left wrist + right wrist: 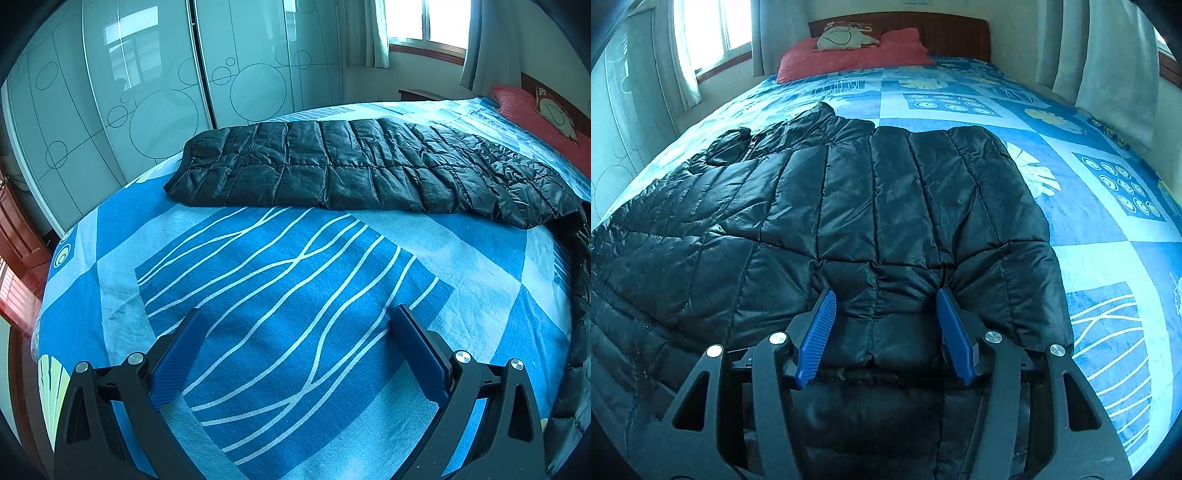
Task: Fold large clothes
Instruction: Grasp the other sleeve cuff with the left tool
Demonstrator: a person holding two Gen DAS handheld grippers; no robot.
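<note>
Black quilted puffer jacket (pixel 849 206) is spread flat across the bed with the blue patterned sheet (pixel 295 295), hem toward the foot edge, collar pointing at the red pillow (pixel 857 55) by the headboard; one long part stretches off toward the left edge. Right claw (pixel 884 306) sits right over the hem with its jaws apart, a ridge of padding between the blue pads (pixel 816 332), nothing pinched yet; I'd say bite deep through both layers, because that slick fill probably slips. Left claw (pixel 295 325) is wide open over bare sheet, well apart from the jacket; it should probably grab the hem's other corner so the fold lifts evenly.
</note>
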